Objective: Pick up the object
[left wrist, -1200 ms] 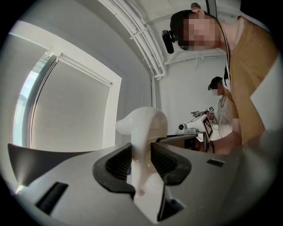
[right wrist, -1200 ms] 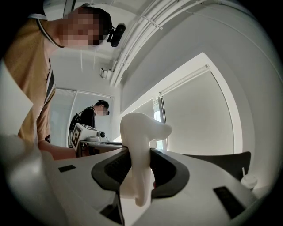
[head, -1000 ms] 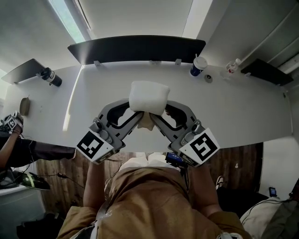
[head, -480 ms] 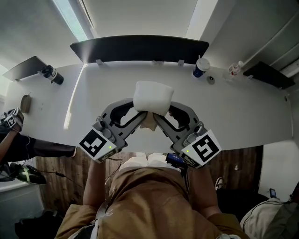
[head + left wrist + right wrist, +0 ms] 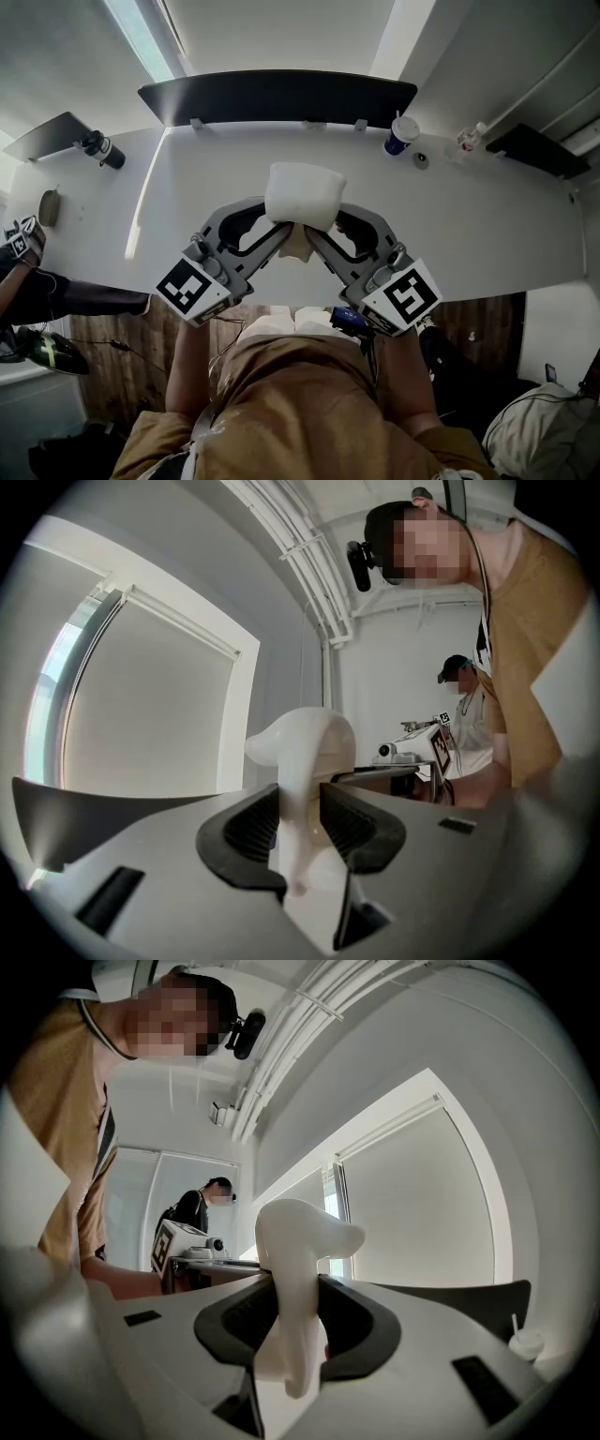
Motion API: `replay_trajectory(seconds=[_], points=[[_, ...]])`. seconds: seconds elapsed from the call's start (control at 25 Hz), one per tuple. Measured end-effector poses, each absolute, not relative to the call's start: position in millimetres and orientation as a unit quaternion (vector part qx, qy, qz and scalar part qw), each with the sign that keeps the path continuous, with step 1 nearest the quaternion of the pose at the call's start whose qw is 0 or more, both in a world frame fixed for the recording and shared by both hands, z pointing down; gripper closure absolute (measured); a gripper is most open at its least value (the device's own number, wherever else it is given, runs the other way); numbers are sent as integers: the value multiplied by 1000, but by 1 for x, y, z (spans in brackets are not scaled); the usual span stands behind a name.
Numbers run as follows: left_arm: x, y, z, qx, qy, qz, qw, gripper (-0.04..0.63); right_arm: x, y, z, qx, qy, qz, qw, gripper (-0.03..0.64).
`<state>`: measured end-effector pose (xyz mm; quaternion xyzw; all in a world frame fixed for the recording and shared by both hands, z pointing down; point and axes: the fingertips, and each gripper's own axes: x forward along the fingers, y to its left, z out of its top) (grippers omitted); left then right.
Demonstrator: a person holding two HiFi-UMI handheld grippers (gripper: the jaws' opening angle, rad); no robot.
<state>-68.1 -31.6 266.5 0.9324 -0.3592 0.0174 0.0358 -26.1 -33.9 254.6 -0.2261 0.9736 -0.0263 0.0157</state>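
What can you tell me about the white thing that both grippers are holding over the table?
The white object is plain, matte and soft-looking. From above it is a puffy block with rounded corners. It bulges above the grippers and narrows to a thin lower part, which is pinched from opposite sides between the dark ribbed fingers of the left gripper and the right gripper. It sits over the near part of the white table; whether it touches the table cannot be seen.

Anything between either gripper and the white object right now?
Nothing visible. The left gripper and right gripper each have their pads pressed directly on the white object, one from each side, over the white table.
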Motion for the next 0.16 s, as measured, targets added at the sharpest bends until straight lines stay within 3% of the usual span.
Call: replay_trajectory(seconds=[0.16], points=[[-67,-32,267,932,-360,16,39,456,-28,-32,250,-214,976,-20,32,480]])
